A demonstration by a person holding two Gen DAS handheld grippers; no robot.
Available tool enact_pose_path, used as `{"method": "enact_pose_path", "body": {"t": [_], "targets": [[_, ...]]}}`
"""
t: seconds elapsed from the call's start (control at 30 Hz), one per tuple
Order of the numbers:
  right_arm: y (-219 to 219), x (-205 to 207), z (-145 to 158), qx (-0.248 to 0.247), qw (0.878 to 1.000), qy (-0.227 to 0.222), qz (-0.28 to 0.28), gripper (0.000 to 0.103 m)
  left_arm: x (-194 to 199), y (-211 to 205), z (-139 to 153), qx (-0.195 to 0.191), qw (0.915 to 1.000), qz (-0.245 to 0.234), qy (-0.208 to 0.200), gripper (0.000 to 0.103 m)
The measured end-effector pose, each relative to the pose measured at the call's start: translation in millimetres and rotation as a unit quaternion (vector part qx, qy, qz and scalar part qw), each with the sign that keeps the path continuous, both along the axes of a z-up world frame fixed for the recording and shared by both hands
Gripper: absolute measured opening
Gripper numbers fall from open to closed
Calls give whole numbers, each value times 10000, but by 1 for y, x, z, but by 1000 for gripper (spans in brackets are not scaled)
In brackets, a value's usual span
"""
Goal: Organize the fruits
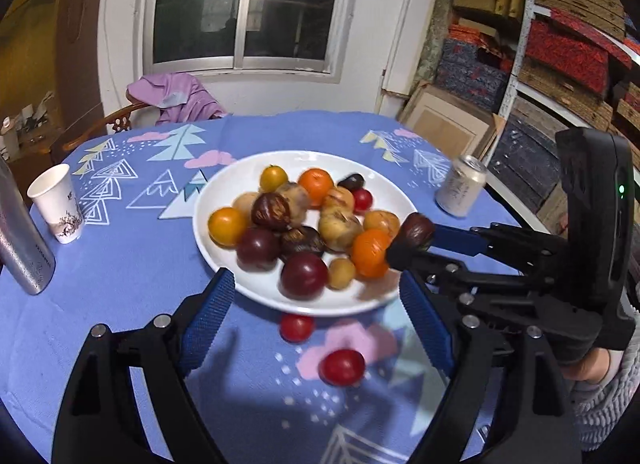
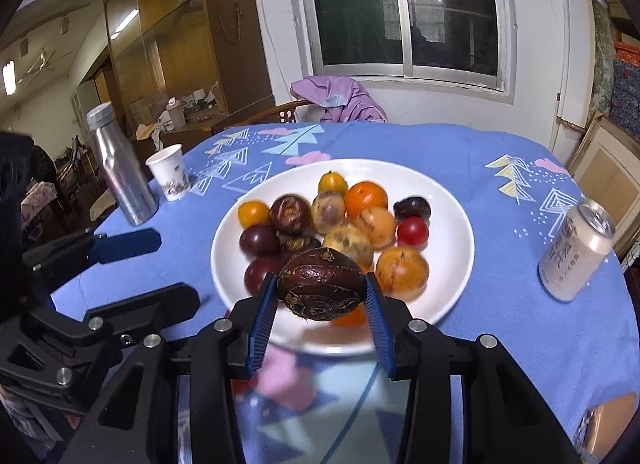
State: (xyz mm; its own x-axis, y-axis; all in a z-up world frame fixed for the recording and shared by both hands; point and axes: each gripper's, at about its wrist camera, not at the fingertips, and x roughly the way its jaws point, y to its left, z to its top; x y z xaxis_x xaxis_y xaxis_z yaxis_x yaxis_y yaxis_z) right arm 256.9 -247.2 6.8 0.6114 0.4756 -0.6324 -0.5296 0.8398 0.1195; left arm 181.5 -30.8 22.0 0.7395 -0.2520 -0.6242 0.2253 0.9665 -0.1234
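Two red tomatoes (image 1: pixel 343 367) lain on tablecloth (image 1: pixel 120 304) by plate's (image 1: pixel 256 288) near edge. Left gripper (image 1: pixel 316 304) spread wide, empty. Brown chestnut-like fruit (image 2: pixel 322 290) clamped by right gripper (image 2: pixel 322 304).

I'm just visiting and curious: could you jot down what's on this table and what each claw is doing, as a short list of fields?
Surface: blue tablecloth
Plate: white plate piled with mixed fruit
Off the plate: two red fruits on the cloth
Right claw: shut on a dark brown fruit, above the plate's near rim
Left claw: open, holding nothing
Other items: paper cup, metal bottle, drink can
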Motion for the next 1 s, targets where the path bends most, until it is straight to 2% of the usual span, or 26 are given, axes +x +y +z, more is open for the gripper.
{"method": "enact_pose_path", "body": {"t": [0.13, 0.23, 0.37, 0.43, 0.5, 0.53, 0.67, 0.7, 0.8, 0.87, 1.0], "targets": [[-4, -42, -12, -161, 9994, -16, 299, 44, -31, -6, -19, 413, 9989, -198, 84, 83], [-4, -63, -21, -236, 9991, 5, 363, 44, -39, -1, -29, 303, 9991, -213, 206, 83], [3, -72, -28, -447, 9982, -46, 391, 44, -39, -4, -19, 135, 9992, -352, 164, 83], [11, -79, -32, -616, 9965, -116, 548, 44, -41, -14, -18, 217, 9982, -528, 186, 83], [17, -85, -37, -750, 9949, -142, 664, 44, -38, -27, -27, 579, 9955, -665, 349, 84], [20, -89, -40, -801, 9939, -112, 754, 44, -38, -30, -33, 626, 9945, -720, 436, 84], [25, -94, -54, -1018, 9902, 149, 940, 44, -34, -25, -56, 369, 9916, -894, 863, 84], [26, -95, -54, -1020, 9901, 144, 958, 46, -31, -23, -60, 196, 9905, -954, 967, 84], [30, -95, -61, -1066, 9858, 444, 1216, 76, -27, -23, -73, 255, 9879, -1101, 1058, 83], [30, -99, -62, -1153, 9845, 445, 1241, 77, -27, -23, -82, 221, 9870, -1133, 1121, 83], [23, -104, -61, -1055, 9858, 422, 1236, 77, -31, -26, -82, 392, 9876, -1176, 963, 83]]}}
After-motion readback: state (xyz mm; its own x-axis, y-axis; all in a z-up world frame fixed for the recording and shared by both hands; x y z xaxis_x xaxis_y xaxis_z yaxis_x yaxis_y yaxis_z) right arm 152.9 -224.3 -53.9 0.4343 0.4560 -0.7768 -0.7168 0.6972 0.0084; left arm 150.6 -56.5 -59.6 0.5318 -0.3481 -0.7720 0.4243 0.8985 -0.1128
